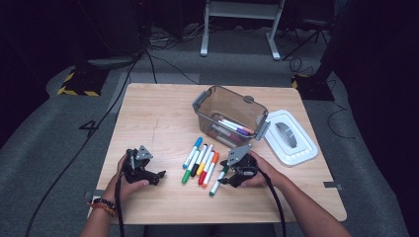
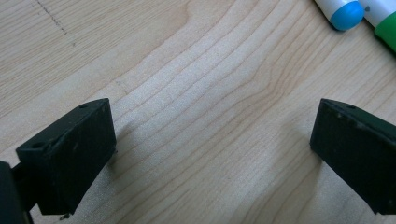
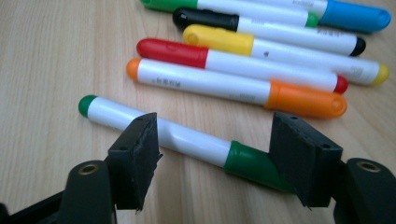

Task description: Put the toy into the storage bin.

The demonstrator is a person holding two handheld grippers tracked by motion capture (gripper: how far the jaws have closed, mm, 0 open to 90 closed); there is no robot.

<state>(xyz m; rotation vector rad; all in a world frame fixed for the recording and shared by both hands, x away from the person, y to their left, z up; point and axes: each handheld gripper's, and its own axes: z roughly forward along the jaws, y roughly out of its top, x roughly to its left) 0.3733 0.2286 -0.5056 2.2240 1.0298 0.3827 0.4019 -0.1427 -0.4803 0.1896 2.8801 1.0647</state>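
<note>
Several capped markers (image 1: 200, 160) lie side by side in the middle of the wooden table (image 1: 158, 118). A green-capped marker (image 1: 216, 186) lies apart at the right end of that row. My right gripper (image 1: 222, 177) rests low over it, open. In the right gripper view the green marker (image 3: 191, 140) lies crosswise between and just beyond the jaws of my right gripper (image 3: 215, 158), with neither pad pressing on it. My left gripper (image 1: 159, 175) sits left of the row, open, and in the left gripper view (image 2: 210, 154) there is bare wood between its jaws.
A clear plastic bin (image 1: 230, 106) holding a few markers (image 1: 232, 127) stands behind the row. Its white lid (image 1: 291, 138) lies to the right of it. A blue marker cap (image 2: 345, 11) and a green one (image 2: 385, 28) lie ahead of the left gripper.
</note>
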